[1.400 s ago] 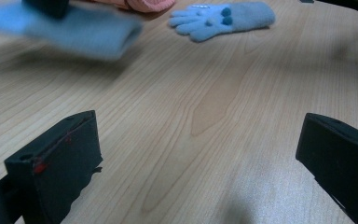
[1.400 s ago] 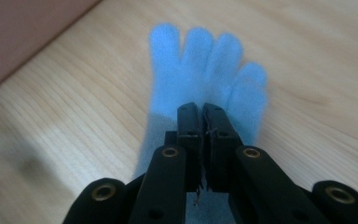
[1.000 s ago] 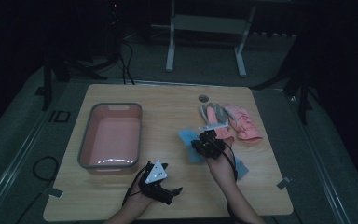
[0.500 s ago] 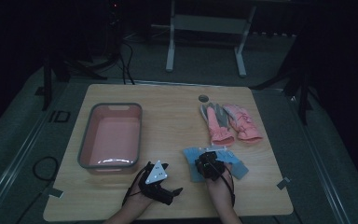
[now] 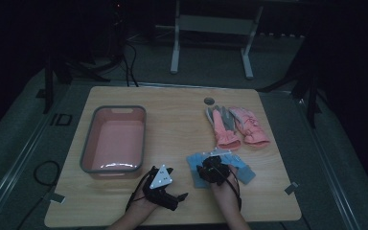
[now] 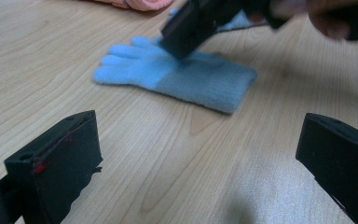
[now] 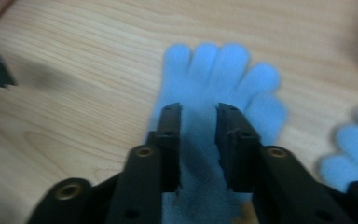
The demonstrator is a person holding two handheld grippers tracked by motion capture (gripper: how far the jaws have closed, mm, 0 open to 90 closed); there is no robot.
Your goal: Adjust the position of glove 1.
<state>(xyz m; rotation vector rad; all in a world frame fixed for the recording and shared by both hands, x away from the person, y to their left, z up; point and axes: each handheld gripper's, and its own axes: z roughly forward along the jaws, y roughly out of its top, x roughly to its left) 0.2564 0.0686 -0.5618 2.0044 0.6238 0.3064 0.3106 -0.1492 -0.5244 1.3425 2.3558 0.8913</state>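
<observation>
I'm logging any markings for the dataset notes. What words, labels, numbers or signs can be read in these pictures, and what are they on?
"ID": pale letters on the dark floor mat left of the table, in the high view.
Nothing readable on the basin, the pink gloves or the blue glove.
Small dark marks on the left claw's grey plate: too small to read.

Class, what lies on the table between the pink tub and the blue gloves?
Only bare wood separates the pink tub from the blue gloves, in the high view.
</observation>
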